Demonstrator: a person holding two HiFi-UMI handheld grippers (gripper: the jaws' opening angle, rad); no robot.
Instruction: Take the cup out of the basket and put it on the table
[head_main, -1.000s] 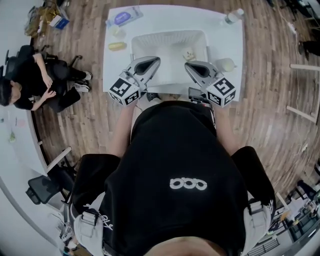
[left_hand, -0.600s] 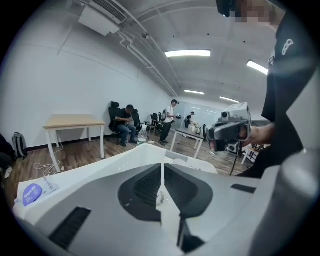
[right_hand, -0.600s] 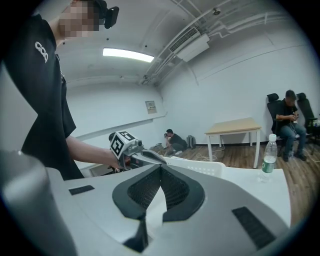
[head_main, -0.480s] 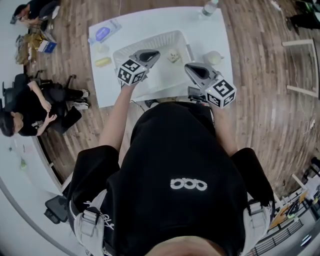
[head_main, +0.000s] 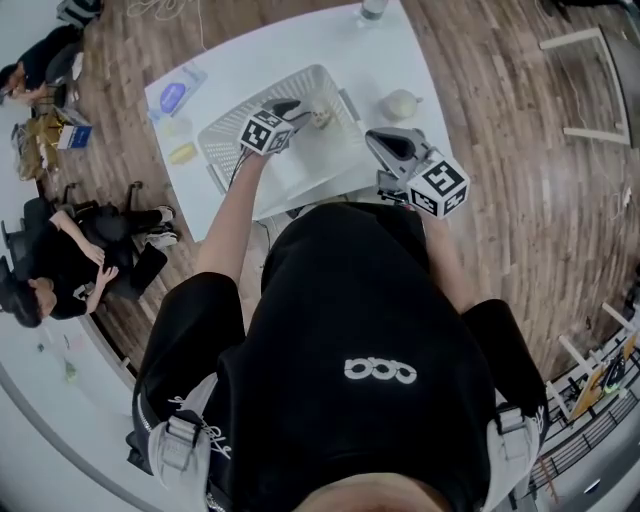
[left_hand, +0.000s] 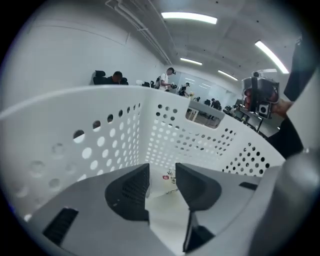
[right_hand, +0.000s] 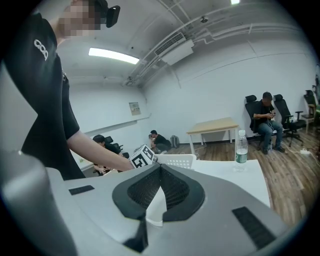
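nearest the person, the right hand-held gripper (head_main: 378, 142) hovered by the near edge of the desk (head_main: 395, 55), just beside the basket (head_main: 215, 150), its jaws closed with nothing between them. farther in, the left hand-held gripper (left_hand: 162, 172) pointed down inside the white perforated basket; its jaws had just been opening and stood apart. the cup (left_hand: 170, 179), pale with a small red mark, sat on the basket floor just ahead, in line with the gap, neither pad pressing it. beyond the basket, a round pale object (head_main: 400, 103) and a bottle (head_main: 372, 10) stood on the desk.
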